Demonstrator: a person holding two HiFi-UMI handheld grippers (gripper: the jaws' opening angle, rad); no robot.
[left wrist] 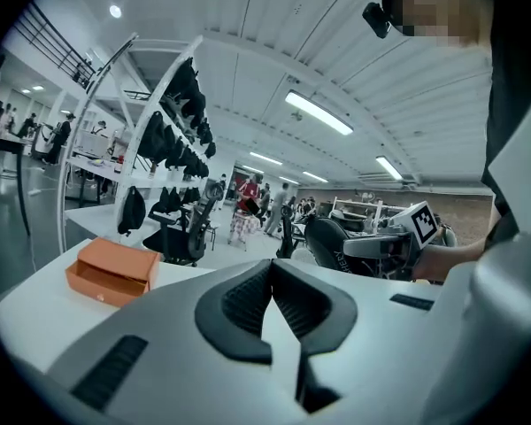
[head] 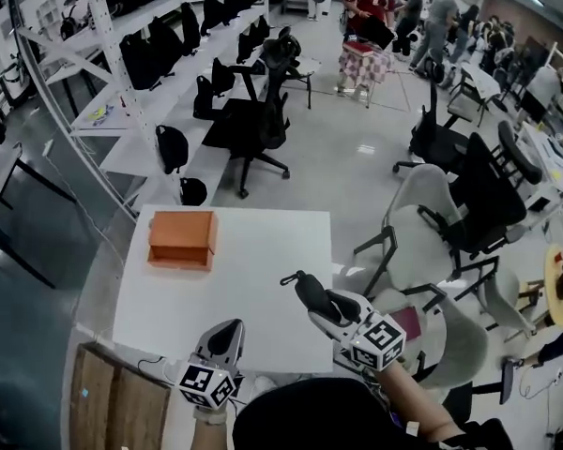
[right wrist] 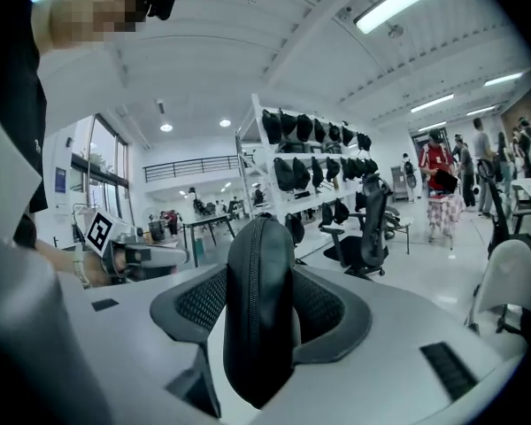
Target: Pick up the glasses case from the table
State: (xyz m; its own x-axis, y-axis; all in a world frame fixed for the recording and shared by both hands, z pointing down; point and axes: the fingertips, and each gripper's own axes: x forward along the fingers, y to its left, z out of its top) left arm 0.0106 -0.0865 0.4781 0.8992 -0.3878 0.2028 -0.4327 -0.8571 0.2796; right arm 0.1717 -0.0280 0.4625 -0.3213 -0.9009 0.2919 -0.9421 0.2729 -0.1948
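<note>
The black zipped glasses case [head: 310, 292] is off the white table [head: 249, 261], above its right front corner. My right gripper [head: 319, 300] is shut on it. In the right gripper view the case [right wrist: 258, 312] stands upright between the dark pads [right wrist: 332, 312]. My left gripper [head: 223, 334] hovers at the table's front edge, jaws shut with nothing between them [left wrist: 273, 271]. From the left gripper view I see the right gripper [left wrist: 354, 248] holding the case [left wrist: 326, 242]. The left gripper [right wrist: 137, 255] also shows in the right gripper view.
An open orange box [head: 182, 239] lies at the table's far left corner. Grey and black office chairs [head: 432, 223] crowd the right side. White shelves with black bags [head: 169, 54] run along the left. A wooden board [head: 113, 401] lies at the lower left.
</note>
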